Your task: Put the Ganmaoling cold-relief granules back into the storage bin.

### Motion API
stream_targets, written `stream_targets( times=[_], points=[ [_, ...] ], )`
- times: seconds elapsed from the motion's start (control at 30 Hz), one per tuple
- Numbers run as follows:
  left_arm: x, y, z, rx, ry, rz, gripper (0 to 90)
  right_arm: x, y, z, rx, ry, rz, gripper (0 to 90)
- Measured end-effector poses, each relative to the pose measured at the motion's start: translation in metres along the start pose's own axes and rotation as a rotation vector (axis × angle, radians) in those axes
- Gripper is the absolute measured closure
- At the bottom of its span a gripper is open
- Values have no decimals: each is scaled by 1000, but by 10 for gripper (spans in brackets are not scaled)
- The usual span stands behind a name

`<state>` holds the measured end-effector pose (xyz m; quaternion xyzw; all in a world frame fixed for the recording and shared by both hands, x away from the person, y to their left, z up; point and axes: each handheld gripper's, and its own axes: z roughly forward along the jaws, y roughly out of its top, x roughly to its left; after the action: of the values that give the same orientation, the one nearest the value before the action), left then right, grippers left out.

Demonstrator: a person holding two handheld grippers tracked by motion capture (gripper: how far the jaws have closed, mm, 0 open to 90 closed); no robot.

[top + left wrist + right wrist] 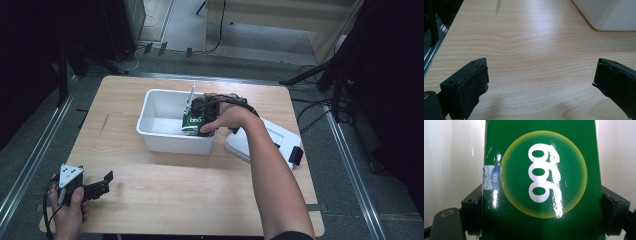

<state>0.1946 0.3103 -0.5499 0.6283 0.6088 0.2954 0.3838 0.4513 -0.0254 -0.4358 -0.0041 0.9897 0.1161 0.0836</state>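
Observation:
A glossy green box (541, 180) with a yellow-ringed circle and white "999" print sits between the jaws of my right gripper (541, 207), which is shut on its two sides. From above, the green box (191, 123) hangs inside the white plastic bin (155, 136) at its right end, with the right gripper (200, 120) reaching in over the rim. My left gripper (102, 184) rests low over the table's front left corner, and its jaws stand wide open above bare wood (539, 75).
A white lid (280, 140) with a black clasp lies on the table right of the bin. A corner of the bin (609, 15) shows ahead of the left gripper. Black stands and cables ring the table on the floor.

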Motion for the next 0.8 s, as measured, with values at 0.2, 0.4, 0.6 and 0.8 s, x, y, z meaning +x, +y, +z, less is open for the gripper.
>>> stream_targets(
  times=[0.2, 0.4, 0.6, 0.8],
  points=[
    [0, 0, 0, -1, 1, 2, 2, 0, 1, 0, 4, 0, -2, 149],
    [0, 0, 0, 0, 0, 1, 2, 2, 0, 0, 4, 3, 1, 146],
    [0, 0, 0, -2, 0, 2, 2, 1, 0, 0, -1, 1, -9, 144],
    [0, 0, 0, -1, 1, 2, 2, 2, -1, -1, 2, -1, -6, 142]
  ],
)
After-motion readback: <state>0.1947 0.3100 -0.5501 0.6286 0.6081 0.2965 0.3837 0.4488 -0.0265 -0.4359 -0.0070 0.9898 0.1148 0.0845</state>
